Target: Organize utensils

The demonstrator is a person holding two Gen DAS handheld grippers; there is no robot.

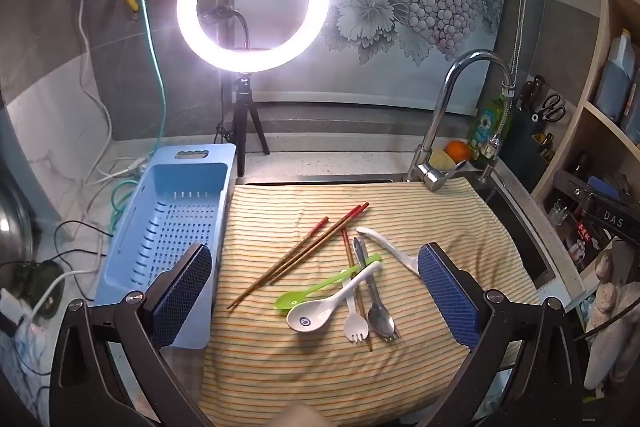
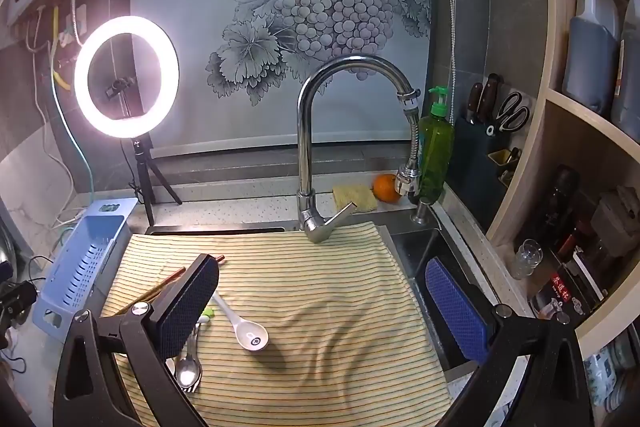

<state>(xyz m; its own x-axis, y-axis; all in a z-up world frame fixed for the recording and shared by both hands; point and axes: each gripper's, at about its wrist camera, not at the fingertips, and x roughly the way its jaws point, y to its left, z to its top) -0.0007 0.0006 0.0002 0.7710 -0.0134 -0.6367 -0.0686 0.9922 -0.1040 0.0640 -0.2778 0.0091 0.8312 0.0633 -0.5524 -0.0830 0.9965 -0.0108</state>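
Striped cloth over sink, utensils scattered on it

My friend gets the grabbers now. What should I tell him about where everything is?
Left gripper: open, empty, above the pile.
Right gripper: open, empty, over the striped cloth.
Utensils all lie on the cloth: chopsticks, green spoon, white soup spoon, white fork, metal spork, and a second white spoon; several overlap.
Blue basket sits left of the cloth, nothing visible inside.
Done: nothing sorted yet.
Left: probably move every utensil into the basket, starting with whatever lies on top.
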